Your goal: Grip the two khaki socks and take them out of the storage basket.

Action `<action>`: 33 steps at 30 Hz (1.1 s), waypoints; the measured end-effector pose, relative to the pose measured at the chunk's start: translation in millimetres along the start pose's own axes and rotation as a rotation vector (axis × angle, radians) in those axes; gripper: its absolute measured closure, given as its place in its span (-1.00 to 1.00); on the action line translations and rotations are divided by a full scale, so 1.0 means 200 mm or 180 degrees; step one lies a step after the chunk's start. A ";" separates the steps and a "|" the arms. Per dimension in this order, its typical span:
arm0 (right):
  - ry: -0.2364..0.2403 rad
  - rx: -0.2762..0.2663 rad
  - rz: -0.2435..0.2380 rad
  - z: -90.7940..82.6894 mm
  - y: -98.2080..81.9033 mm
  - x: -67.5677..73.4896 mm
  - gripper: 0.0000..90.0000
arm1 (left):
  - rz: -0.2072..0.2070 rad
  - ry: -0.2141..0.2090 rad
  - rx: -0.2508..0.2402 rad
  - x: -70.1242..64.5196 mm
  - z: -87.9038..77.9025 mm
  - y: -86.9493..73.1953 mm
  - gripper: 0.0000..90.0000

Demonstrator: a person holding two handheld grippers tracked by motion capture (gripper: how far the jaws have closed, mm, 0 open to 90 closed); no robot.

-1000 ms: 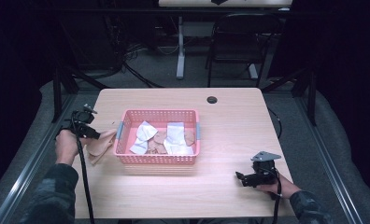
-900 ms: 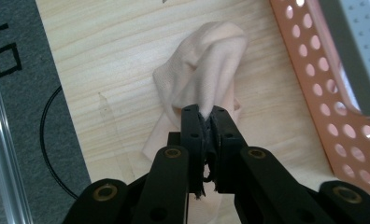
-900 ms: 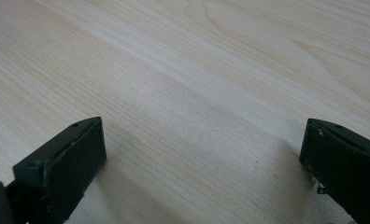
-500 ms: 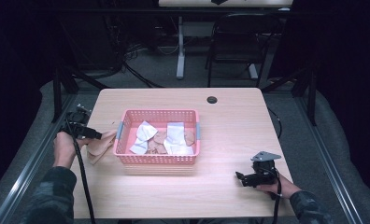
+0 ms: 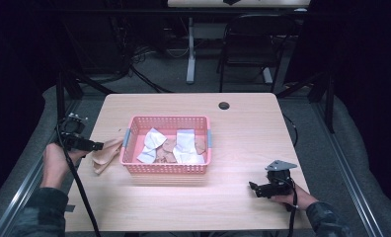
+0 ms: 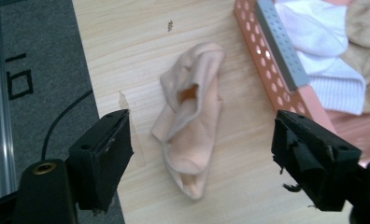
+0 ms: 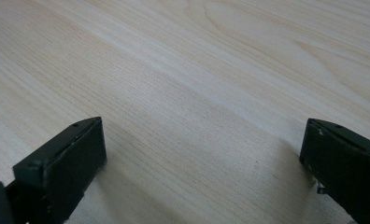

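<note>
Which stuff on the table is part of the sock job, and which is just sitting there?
Part of the job:
- peach sock, lying loose on the table beside the basket
- pink basket with white and tan socks inside
- left gripper, jaws just opened, off the sock

Just there:
- black chair
- table's round cable hole

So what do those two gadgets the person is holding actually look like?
Each is a small black handheld unit with two blocky black jaws. The left gripper trails a black cable down past a dark mottled sleeve. The right gripper carries a grey three-cornered plate on top and its own thin black cable.
</note>
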State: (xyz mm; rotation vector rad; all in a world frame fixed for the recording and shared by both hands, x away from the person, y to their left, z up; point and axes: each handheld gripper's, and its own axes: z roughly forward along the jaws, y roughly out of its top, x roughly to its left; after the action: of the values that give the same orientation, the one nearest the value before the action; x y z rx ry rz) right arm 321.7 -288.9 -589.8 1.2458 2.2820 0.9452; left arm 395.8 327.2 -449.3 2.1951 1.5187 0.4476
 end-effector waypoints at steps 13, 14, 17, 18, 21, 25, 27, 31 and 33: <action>0.0001 -0.0002 0.0001 0.00 0.00 0.00 -1.00 | 0.0090 -0.0034 -0.0045 -0.13 0.01 -0.20 -0.73; 0.0003 0.0014 0.0007 0.00 0.00 0.00 -1.00 | 0.0092 -0.0031 -0.0013 -0.14 0.02 -0.22 -0.74; 0.0003 0.0007 0.0005 0.00 0.00 0.00 -1.00 | 0.0041 -0.0105 0.0044 -0.15 0.06 -0.28 -0.78; 0.0003 0.0006 0.0005 0.00 0.00 0.00 -1.00 | 0.0029 -0.0121 0.0057 -0.16 0.07 -0.30 -0.79; 0.0015 0.0005 0.0017 0.00 0.00 0.00 -1.00 | 0.0003 -0.0146 0.0090 -0.17 0.10 -0.35 -0.83; 0.0017 0.0003 0.0019 0.00 0.00 0.00 -1.00 | -0.0035 -0.0170 0.0136 -0.19 0.14 -0.41 -0.91; 0.0015 -0.0004 0.0016 0.00 0.00 0.00 -1.00 | -0.0090 -0.0237 0.0134 -0.19 0.17 -0.45 -0.87; 0.0009 0.0006 0.0017 0.00 0.00 0.00 -1.00 | -0.0159 -0.0306 0.0235 -0.20 0.24 -0.52 -0.87; 0.0015 0.0000 0.0023 0.00 0.00 0.00 -1.00 | -0.0101 -0.0235 0.0257 -0.21 0.25 -0.53 -0.90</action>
State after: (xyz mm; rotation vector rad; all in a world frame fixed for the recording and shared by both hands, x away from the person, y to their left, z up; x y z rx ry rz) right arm 321.6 -288.6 -589.7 1.2539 2.2828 0.9516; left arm 321.8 312.7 -546.7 2.2193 1.5547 0.2967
